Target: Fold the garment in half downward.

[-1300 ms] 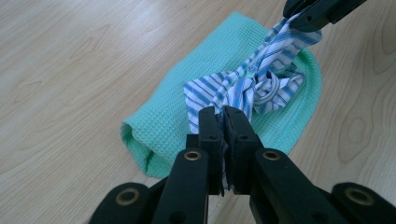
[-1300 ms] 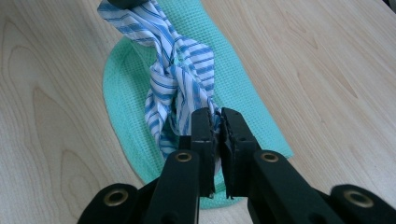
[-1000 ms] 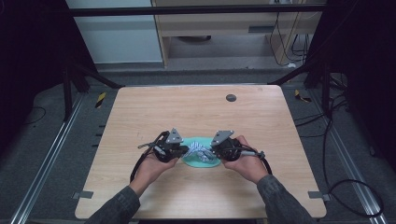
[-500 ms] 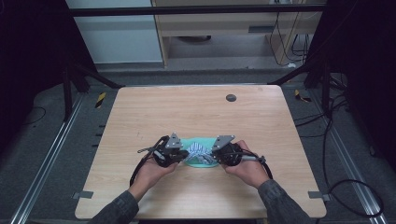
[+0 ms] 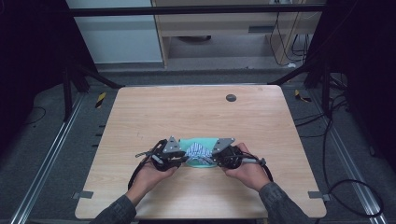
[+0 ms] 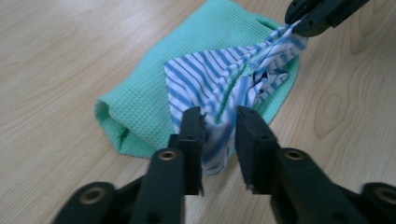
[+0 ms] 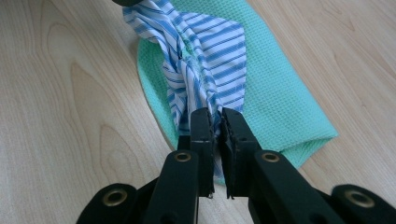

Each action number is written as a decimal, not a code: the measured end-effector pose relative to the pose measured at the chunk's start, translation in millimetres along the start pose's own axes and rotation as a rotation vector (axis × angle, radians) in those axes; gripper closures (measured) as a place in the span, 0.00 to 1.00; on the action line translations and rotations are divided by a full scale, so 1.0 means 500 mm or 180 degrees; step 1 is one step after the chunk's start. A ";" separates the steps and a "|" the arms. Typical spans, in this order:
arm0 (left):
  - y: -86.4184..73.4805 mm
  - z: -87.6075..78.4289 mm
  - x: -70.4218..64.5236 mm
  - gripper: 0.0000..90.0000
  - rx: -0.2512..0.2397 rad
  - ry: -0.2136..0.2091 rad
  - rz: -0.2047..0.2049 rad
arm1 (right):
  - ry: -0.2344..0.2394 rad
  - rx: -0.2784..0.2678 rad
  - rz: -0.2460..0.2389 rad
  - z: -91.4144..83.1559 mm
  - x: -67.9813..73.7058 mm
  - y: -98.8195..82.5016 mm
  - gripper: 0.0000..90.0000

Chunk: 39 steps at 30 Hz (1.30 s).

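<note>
L gripper [image 6: 218, 122]: jaws part-closed, straddling one end of the blue/white striped cloth [image 6: 219, 84], fabric bunched between them; a gap shows betw the jaws, cloth touches the inner face of at least one. R gripper [image 7: 217, 125]: jaws nearly together, pinching the opp end of the same striped cloth [image 7: 201, 60]. In the L gripper view the R gripper's tips sit at top right, clamped on the far corner of the stripes.

Striped cloth is pulled into a ridge betw the two grippers, lying on top of a green waffle-weave cloth [image 6: 154, 88], which lies flat on the wooden table [image 5: 196, 116], one end folded over w/ a rounded edge. Green cloth sticks out past the stripes on one long side; on the other the stripes reach close to its edge.

High view: both cloths [image 5: 200, 150] sit in the near-centre of the table, betw the L gripper [image 5: 180, 156] and R gripper [image 5: 215, 157]. Plenty of bare wood on the far half and both sides; near edge is closer, forearms cross it. Small dark round disc [image 5: 230, 97] near the far edge, well apart.

Left hand [image 5: 152, 170] and right hand [image 5: 247, 168] come in from the bottom, forearms angled inward, grippers pointing at each other, grey plates up.
</note>
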<state>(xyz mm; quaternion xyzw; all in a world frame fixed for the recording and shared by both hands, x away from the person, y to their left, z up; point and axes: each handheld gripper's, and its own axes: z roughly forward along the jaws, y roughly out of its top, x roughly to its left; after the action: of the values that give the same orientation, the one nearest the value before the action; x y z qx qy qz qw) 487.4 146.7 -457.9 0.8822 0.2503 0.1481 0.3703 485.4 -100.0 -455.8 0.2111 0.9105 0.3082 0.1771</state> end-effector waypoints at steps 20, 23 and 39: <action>-0.035 0.011 -0.015 0.92 0.0078 -0.0054 0.0094 | 0.0093 -0.0005 0.0061 0.002 0.024 -0.018 0.86; -0.038 0.013 -0.015 0.93 0.0105 -0.0082 0.0093 | 0.0089 -0.0007 0.0069 0.003 0.026 -0.021 0.86; -0.057 0.015 -0.029 0.96 0.0220 -0.0133 0.0245 | 0.0183 0.0037 -0.0035 0.005 0.047 -0.042 0.97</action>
<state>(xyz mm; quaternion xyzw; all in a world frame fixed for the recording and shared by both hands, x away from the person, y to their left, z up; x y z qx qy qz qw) 469.3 151.7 -484.7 0.9063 0.2134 0.1351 0.3388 460.7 -102.2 -475.5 0.1982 0.9182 0.3078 0.1513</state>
